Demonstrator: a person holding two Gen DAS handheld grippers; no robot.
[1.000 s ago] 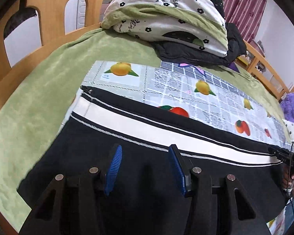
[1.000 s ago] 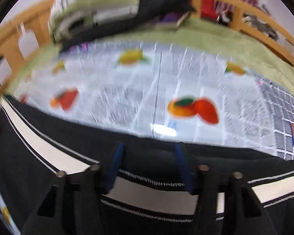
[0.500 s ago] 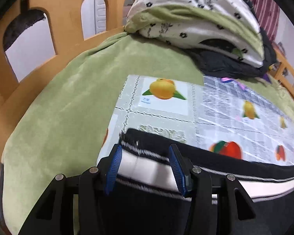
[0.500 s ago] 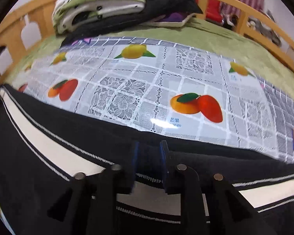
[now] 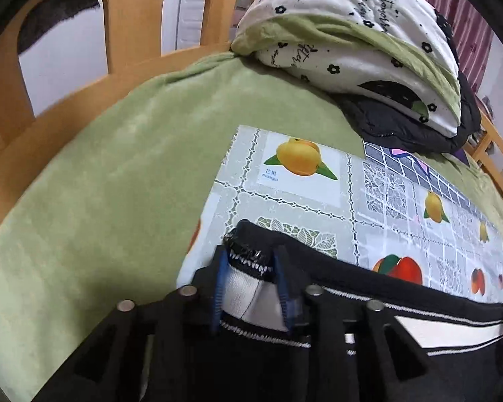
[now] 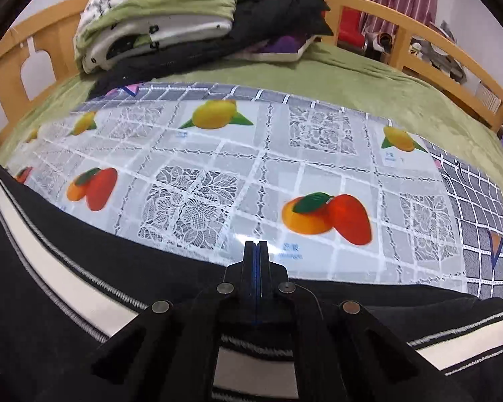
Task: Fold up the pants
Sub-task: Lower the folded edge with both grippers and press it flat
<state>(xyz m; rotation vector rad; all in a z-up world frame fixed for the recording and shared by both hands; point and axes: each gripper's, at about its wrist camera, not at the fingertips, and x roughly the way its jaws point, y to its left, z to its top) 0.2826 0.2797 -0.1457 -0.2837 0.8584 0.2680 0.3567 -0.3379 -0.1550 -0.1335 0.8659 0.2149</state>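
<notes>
Left gripper: the left gripper (image 5: 251, 281) has its blue pads on either side of a bunched corner of the pants (image 5: 369, 365), at the hem end where the white side stripe (image 5: 248, 294) runs out. The cloth fills the gap, so it reads as clamped on that corner.

Right gripper: the right gripper (image 6: 256, 268) has its fingers pressed fully together at the far edge of the pants (image 6: 50, 301). Whether any fabric is pinched between them cannot be told, since the tips hide it.

Pants: black with a white stripe, lying lengthwise across the near edge of the fruit-print mat (image 6: 251, 167) — one end at the left gripper, the rest running right.

Surroundings: the mat sits on a green blanket (image 5: 100, 184); folded bedding (image 5: 352, 40) and a dark jacket (image 6: 278, 10) are stacked at the far side, against the wooden bed rail (image 6: 419, 40).

Step in hand: judged as the grasp before a fold — both grippers at the far long edge.

Next move: likely lifting that edge evenly and carrying it over, keeping both ends level so the stripe stays straight and the corner does not slip.
</notes>
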